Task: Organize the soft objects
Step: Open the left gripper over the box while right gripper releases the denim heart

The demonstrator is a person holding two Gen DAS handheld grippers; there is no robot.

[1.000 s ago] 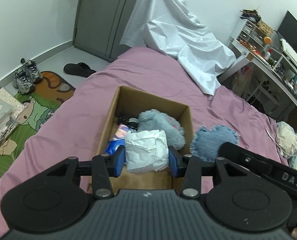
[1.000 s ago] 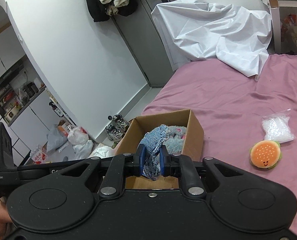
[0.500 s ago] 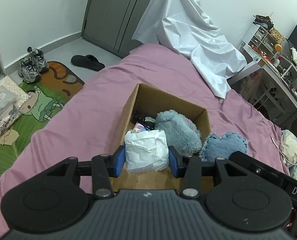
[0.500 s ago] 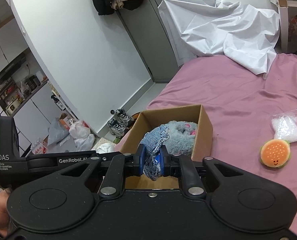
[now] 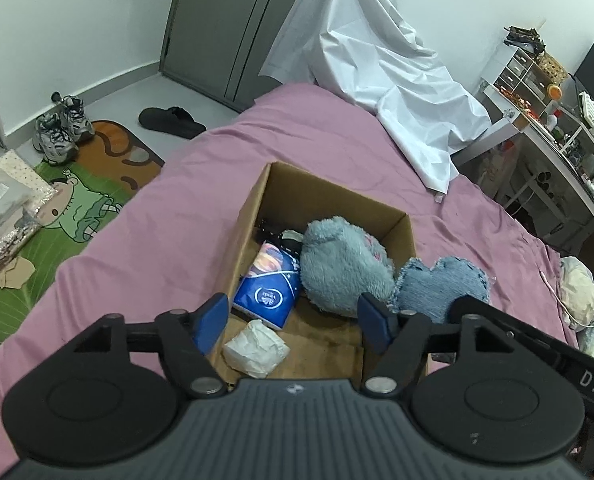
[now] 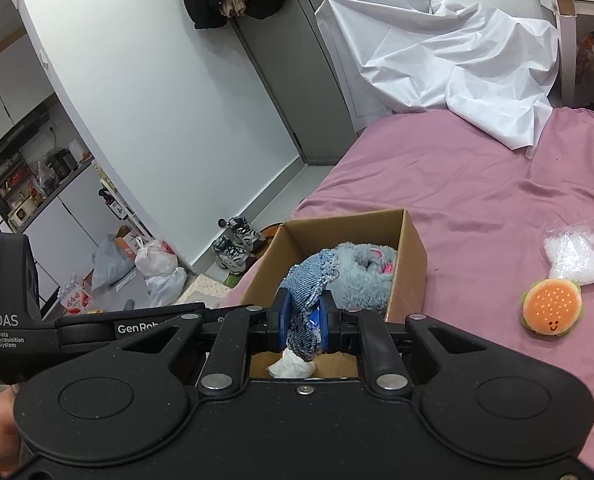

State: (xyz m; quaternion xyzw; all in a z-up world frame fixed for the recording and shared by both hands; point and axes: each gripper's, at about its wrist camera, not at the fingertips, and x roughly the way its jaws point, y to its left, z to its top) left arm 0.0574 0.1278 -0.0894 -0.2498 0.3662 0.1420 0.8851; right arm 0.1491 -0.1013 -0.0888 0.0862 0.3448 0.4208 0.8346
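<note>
While the left gripper [image 5: 293, 318] is opening over the crumpled white paper wad [image 5: 256, 347] lying in the brown cardboard box [image 5: 404, 227], the right gripper [image 6: 301, 320] pinches the blue denim heart cushion [image 6: 308, 276] by one edge above the box — a shallow bite, it could slip and fall outside.

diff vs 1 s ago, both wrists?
The left gripper let go of the crumpled white paper wad: its jaws are opening, and the wad has dropped onto the floor of the brown cardboard box. Unchanged: the right gripper stays shut on the blue denim heart pillow over the box; the fluffy blue plush remains inside.
</note>
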